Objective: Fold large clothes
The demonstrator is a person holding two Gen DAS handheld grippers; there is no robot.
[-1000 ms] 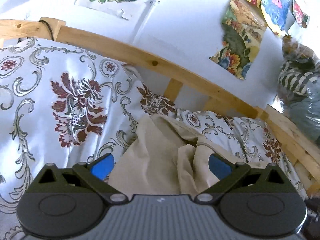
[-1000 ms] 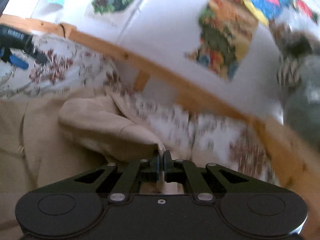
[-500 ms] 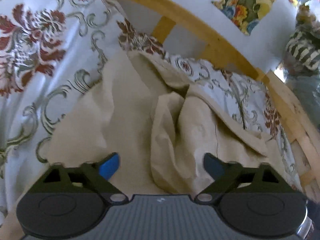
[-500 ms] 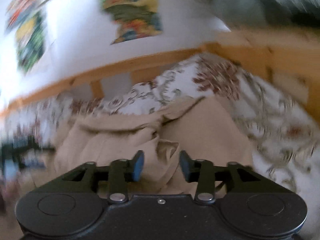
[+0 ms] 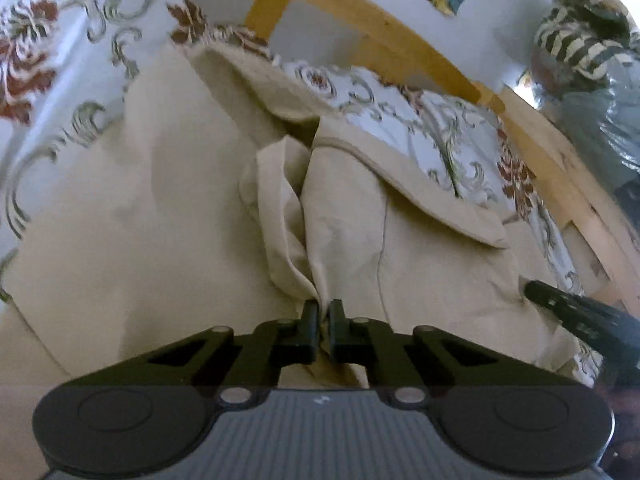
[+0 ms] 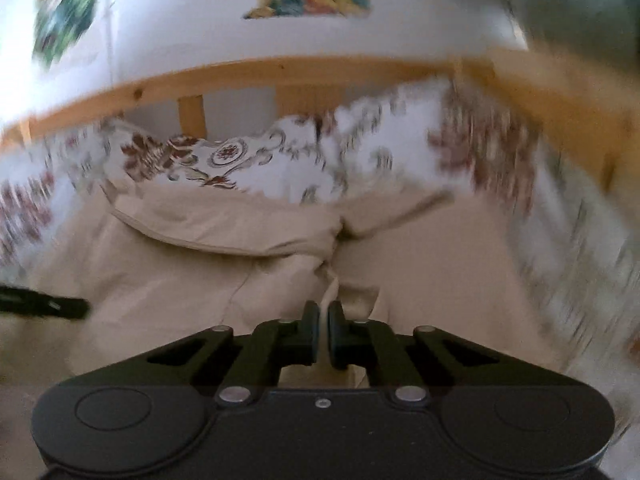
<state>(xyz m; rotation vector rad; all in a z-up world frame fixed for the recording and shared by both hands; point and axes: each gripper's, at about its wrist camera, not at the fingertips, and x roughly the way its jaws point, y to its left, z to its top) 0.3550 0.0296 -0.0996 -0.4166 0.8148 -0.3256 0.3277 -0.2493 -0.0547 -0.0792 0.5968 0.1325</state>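
- Beige garment (image 5: pixel 192 208) lies crumpled on floral bedsheet (image 5: pixel 60 60), beside wooden bed rail (image 5: pixel 384 28).
- left gripper (image 5: pixel 324 312): jaws closing, pads pinching a bunched fold of the cloth.
- right gripper (image 6: pixel 323 314): clamped on another fold, near the garment's right side.

I saw the wooden bed rail (image 5: pixel 404 36) closing the far side, and the beige garment (image 5: pixel 168 208) bunched in front; the flowered sheet (image 5: pixel 60 40) at left lay free.
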